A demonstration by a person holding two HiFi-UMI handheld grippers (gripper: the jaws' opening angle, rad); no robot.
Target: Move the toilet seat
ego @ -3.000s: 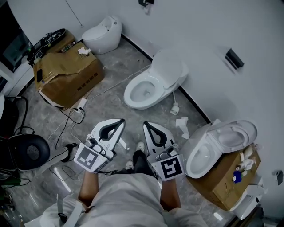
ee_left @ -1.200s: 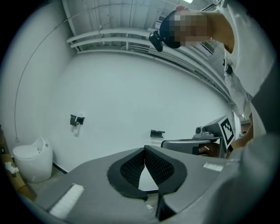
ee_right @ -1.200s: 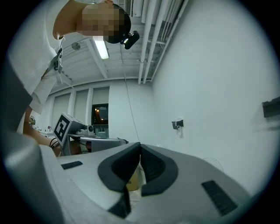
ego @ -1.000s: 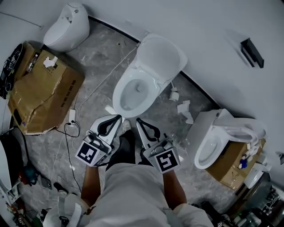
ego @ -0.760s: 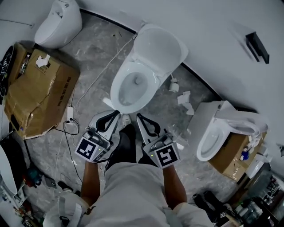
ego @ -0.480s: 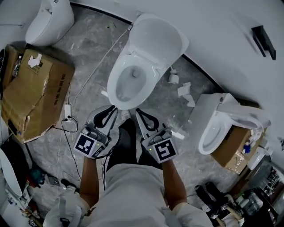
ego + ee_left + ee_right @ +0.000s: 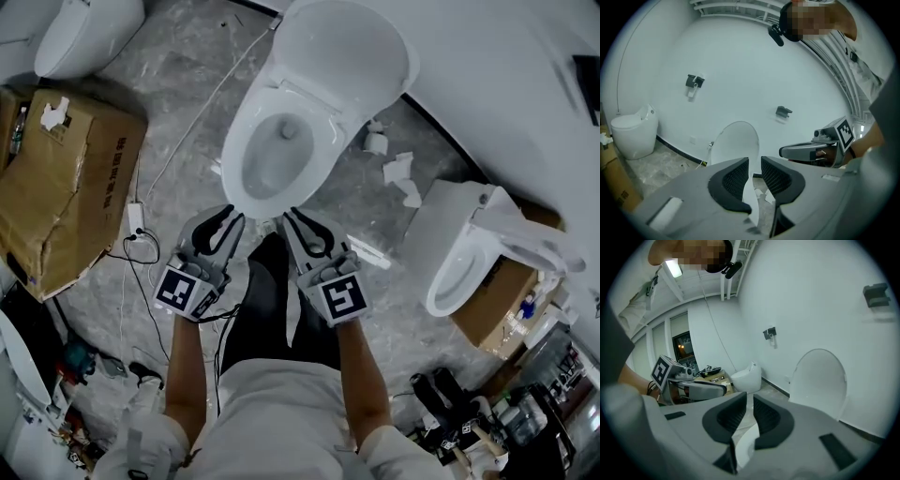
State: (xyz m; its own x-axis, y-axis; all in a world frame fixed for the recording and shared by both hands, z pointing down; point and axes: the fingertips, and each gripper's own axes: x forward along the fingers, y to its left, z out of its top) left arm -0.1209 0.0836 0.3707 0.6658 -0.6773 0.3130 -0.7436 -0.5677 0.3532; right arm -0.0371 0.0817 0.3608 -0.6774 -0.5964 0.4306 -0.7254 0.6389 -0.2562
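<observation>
Left hand-held gripper [image 7: 228, 216], right hand-held gripper [image 7: 292, 217]: jaws just opening narrowly, empty.

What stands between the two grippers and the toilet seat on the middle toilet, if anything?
Nothing visible does. The left gripper and right gripper hang just short of the toilet seat's front edge. Their jaws have just been opening and are closed on nothing.

left tongs [image 7: 754, 162], jaws just opened a crack, empty, raised toilet lid [image 7: 736, 140] beyond, right tongs [image 7: 783, 151] alongside, second toilet [image 7: 633, 133] left
</observation>
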